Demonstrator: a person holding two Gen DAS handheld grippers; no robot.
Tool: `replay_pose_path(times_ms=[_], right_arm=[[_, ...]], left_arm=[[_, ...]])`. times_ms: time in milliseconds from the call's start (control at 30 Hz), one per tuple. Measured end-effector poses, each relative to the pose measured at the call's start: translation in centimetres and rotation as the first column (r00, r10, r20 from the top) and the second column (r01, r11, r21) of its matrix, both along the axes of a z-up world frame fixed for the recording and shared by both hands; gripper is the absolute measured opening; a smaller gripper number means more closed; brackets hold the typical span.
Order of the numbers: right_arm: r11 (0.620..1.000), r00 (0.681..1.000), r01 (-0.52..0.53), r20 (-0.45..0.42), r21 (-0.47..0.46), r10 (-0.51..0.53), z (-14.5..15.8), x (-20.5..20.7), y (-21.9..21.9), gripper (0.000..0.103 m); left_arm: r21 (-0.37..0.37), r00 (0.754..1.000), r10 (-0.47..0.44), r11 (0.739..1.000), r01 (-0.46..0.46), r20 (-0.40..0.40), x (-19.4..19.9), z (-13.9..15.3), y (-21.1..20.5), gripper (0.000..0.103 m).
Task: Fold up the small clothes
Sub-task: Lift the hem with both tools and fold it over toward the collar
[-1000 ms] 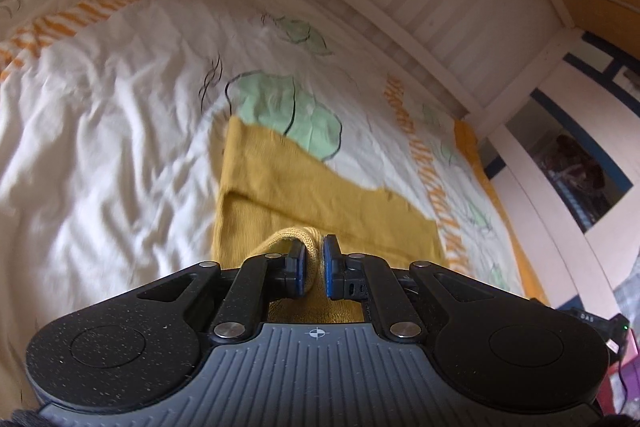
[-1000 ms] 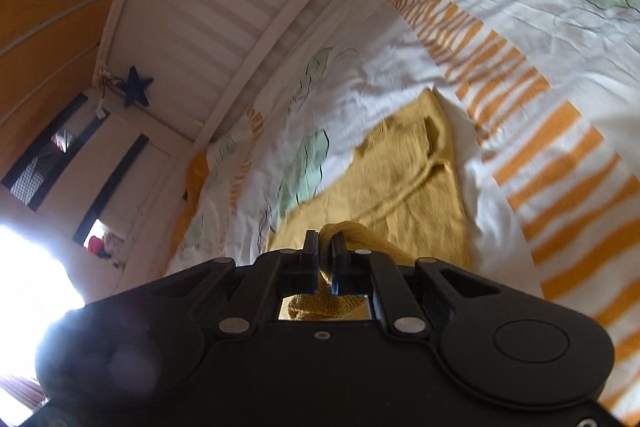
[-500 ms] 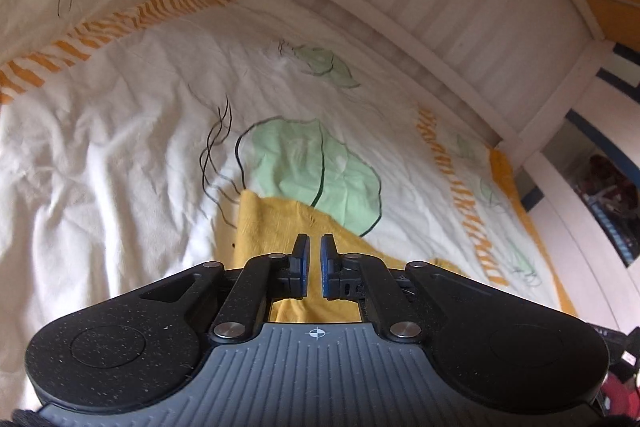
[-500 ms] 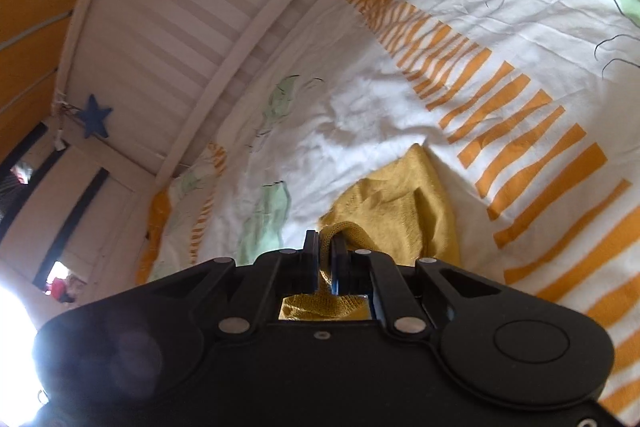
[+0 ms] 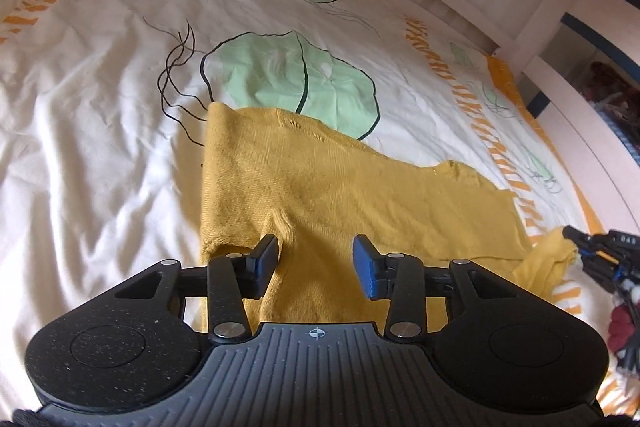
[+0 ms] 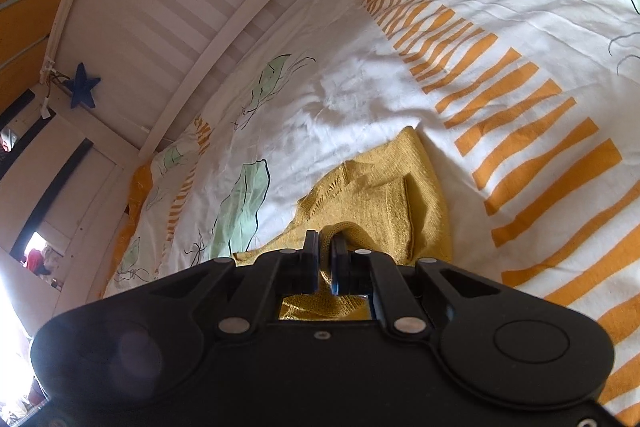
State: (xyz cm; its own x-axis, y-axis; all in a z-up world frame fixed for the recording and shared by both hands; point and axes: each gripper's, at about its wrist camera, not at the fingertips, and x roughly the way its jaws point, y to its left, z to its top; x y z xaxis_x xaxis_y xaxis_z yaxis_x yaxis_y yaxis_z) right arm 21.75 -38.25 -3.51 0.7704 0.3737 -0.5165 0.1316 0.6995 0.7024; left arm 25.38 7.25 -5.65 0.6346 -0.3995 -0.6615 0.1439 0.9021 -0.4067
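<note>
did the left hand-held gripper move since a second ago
Yes. The left hand-held gripper has moved forward and down over the yellow knitted garment, toward the green leaf print on the white bedsheet; its jaws are opening, pads off the fabric.

yellow garment [image 5: 340, 195] near edge hidden, hand-held gripper

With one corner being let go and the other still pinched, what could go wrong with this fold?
The left gripper is opening above the yellow knit garment; a raised pucker beside its fingers may stay as a wrinkle. The right gripper is shut on a bunched corner, so pulling away could drag the fold askew.
</note>
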Motion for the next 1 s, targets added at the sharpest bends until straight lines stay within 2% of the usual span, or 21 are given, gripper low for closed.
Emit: replay_pose_path(times_ms=[133, 233, 333, 400, 467, 700, 833, 1000], right_arm=[[1.000, 1.000, 0.008, -0.005, 0.002, -0.008, -0.1, 0.0, -0.2, 0.013], [1.000, 1.000, 0.005, -0.006, 0.001, -0.005, -0.1, 0.1, -0.2, 0.013], [1.000, 1.000, 0.003, -0.012, -0.001, -0.003, -0.3, 0.2, -0.3, 0.013], [1.000, 1.000, 0.002, -0.016, 0.001, -0.002, -0.3, 0.2, -0.3, 0.013], [1.000, 1.000, 0.002, -0.019, -0.001, -0.002, -0.3, 0.2, -0.2, 0.013], [1.000, 1.000, 0.005, -0.026, -0.004, -0.005, -0.4, 0.2, -0.1, 0.013], [1.000, 1.000, 0.010, -0.017, 0.003, -0.010, -0.3, 0.0, -0.2, 0.013], [0.997, 0.999, 0.026, 0.021, 0.069, -0.027, 0.6, 0.0, -0.6, 0.013]], left_arm=[[0.042, 1.000, 0.021, 0.999, -0.021, -0.011, 0.6, -0.4, -0.2, 0.040], [0.030, 0.999, 0.014, 0.999, -0.013, -0.029, 0.8, -0.8, -0.3, 0.039], [0.057, 1.000, 0.011, 0.998, -0.011, 0.005, 0.4, -0.4, -0.7, 0.036], [0.073, 1.000, -0.008, 0.997, 0.006, 0.021, 0.3, -0.1, -1.2, 0.019], [0.074, 1.000, -0.007, 0.997, 0.005, 0.028, 0.3, 0.0, -1.3, 0.006], [-0.070, 0.998, 0.007, 0.998, -0.011, -0.062, 0.8, -1.6, -0.2, 0.003], [-0.114, 0.999, 0.050, 0.992, -0.051, -0.017, 0.4, -0.7, 0.6, 0.003], [-0.259, 0.990, 0.143, 0.956, -0.135, 0.012, 0.4, 1.3, 2.7, 0.003]])
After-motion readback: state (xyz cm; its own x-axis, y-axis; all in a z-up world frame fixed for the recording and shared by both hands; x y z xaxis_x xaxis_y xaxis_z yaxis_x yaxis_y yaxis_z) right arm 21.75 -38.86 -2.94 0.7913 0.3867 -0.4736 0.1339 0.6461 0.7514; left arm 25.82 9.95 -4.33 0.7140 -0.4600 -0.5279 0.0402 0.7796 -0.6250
